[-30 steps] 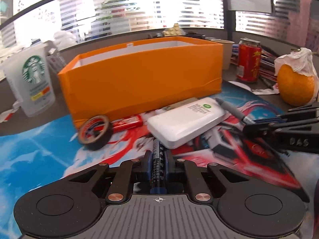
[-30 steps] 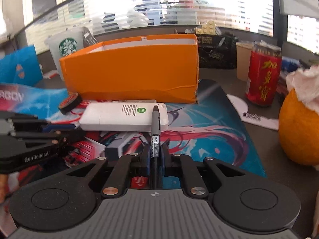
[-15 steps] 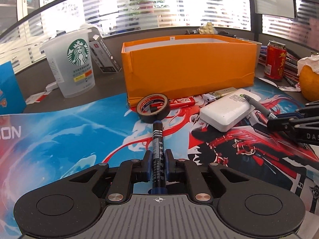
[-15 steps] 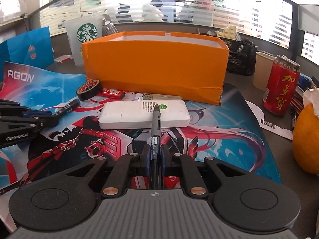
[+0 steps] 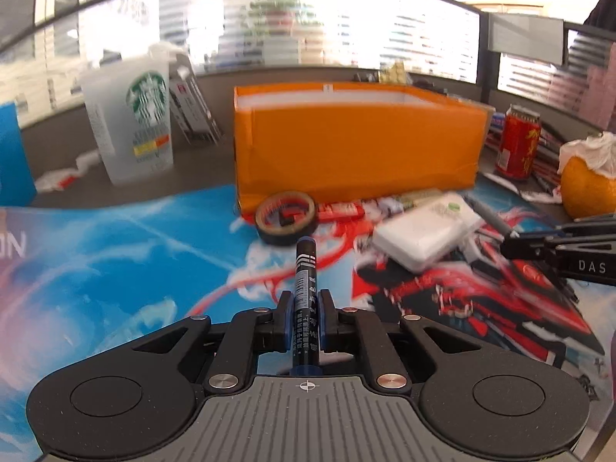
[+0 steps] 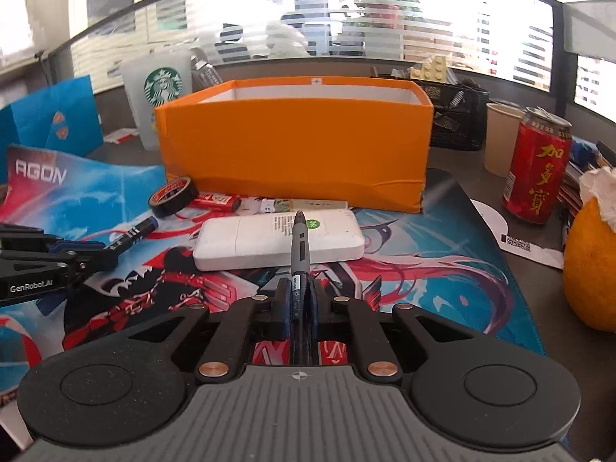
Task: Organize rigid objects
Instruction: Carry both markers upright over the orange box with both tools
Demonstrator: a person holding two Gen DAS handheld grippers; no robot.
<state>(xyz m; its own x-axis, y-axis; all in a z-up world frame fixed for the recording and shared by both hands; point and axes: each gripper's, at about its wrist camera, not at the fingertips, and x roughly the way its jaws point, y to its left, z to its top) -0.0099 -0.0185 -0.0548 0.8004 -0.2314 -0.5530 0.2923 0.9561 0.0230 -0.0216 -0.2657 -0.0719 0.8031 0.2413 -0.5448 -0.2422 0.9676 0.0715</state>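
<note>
Two grippers, each clamped on a pen, before the orange box.

Left gripper grips a marker level, pointing at the tape roll below the box; right gripper pinches a grey pen over the white power bank.

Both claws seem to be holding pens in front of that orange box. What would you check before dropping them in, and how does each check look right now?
1. Left gripper jaws clamped on the blue marker: ok.
2. Right gripper jaws clamped on the grey pen: ok.
3. Orange box open on top: ok.
4. Room inside the box: cannot tell, floor hidden.
5. Pens above the rim: not ok, both sit below it.
6. Power bank and tape roll lie in the way: not ok.
</note>
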